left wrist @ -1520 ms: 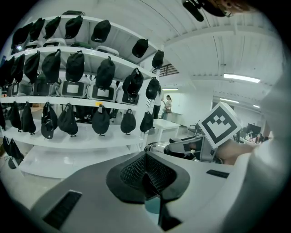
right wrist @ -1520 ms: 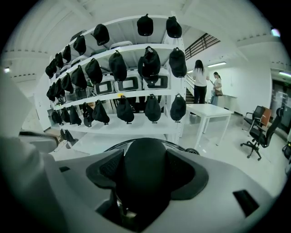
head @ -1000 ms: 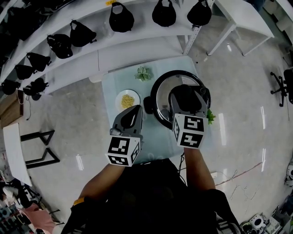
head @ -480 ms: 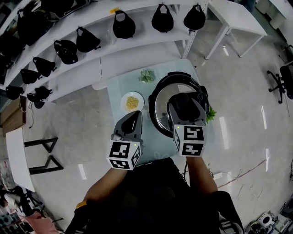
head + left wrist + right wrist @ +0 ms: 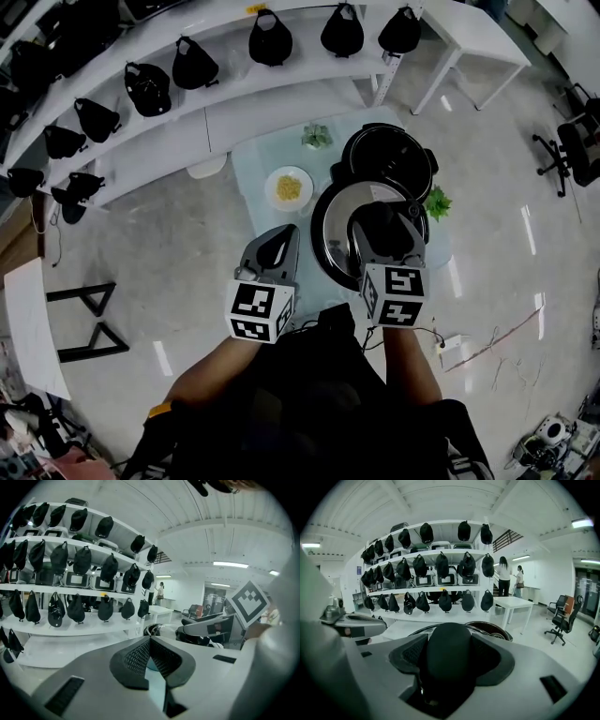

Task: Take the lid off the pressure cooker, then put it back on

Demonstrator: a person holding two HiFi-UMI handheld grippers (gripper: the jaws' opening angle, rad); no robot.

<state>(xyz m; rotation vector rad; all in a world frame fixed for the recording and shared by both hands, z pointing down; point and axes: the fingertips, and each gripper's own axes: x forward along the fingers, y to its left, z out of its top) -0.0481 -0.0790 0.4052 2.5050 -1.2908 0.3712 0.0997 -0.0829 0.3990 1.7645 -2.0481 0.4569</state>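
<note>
— Right gripper [image 5: 380,216] is clamped on the lid's black knob [image 5: 449,660], one jaw on each side, so the whole lid [image 5: 335,234] hangs from that single grip.

— Where is the lid, then?

— At centre frame in the head view, off the pot [image 5: 386,155]. It sits just below it, and its upper edge overlaps the pot's lower rim. The pot stands open at upper centre-right, dark inside. Holding by the centre knob likely keeps the lid level for setting back.

— And the other one?

— Left gripper [image 5: 278,246] is closed on nothing, its jaws meeting tip to tip. It idles left of the lid, probably to stay out of the way.

— Around them?

— Both are over a pale glass table [image 5: 251,169]. A plate [image 5: 289,187] lies left of the pot, with a small plant [image 5: 317,137] above it. Shelves [image 5: 225,89] of black bags run across the top.
</note>
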